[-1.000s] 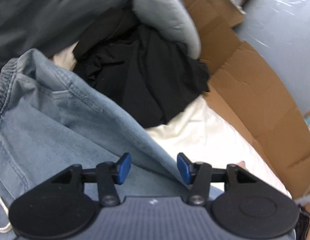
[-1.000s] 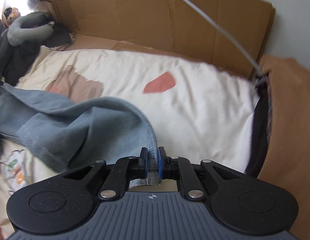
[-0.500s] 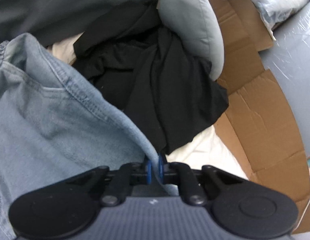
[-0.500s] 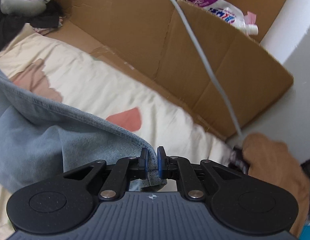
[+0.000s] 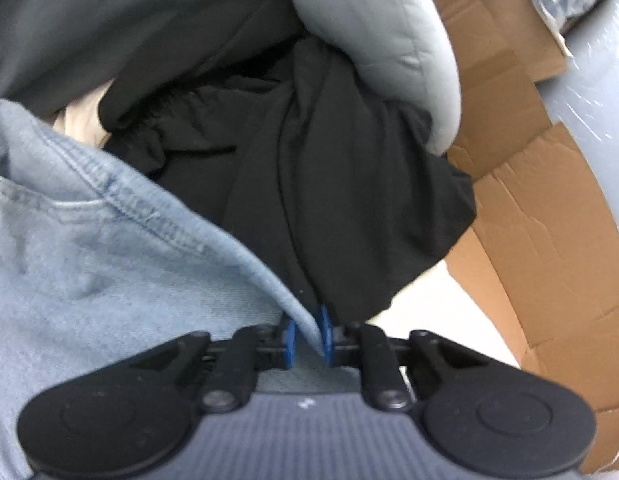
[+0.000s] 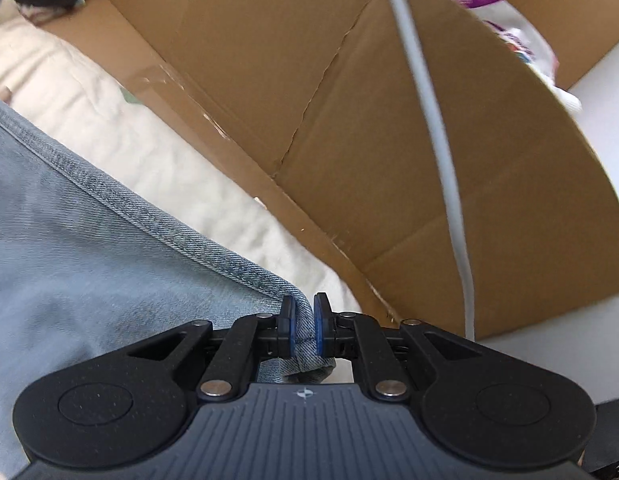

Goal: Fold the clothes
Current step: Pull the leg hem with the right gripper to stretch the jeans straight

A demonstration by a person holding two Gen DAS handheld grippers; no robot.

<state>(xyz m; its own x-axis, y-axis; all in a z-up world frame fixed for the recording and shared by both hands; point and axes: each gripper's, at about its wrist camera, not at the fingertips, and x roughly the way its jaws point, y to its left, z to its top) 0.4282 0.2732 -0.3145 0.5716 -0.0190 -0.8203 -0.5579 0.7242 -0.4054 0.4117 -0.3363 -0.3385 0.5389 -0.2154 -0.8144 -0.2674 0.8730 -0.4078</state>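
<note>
Both grippers tilt steeply downward. The left gripper (image 5: 308, 334) has its jaws easing apart — the blue pads (image 5: 288, 340) still press a fold of the denim garment (image 5: 109, 280). The right gripper (image 6: 305, 328) is clamped tight on the denim's hemmed corner — the cloth bunches between its pads.

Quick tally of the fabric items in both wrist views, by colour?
Light blue denim garment: 1, its edge between the pads of both the left gripper and the right gripper; the left jaws are opening
Black garment: 1
Grey padded item: 1
Cream sheet: 1
Total: 4
</note>
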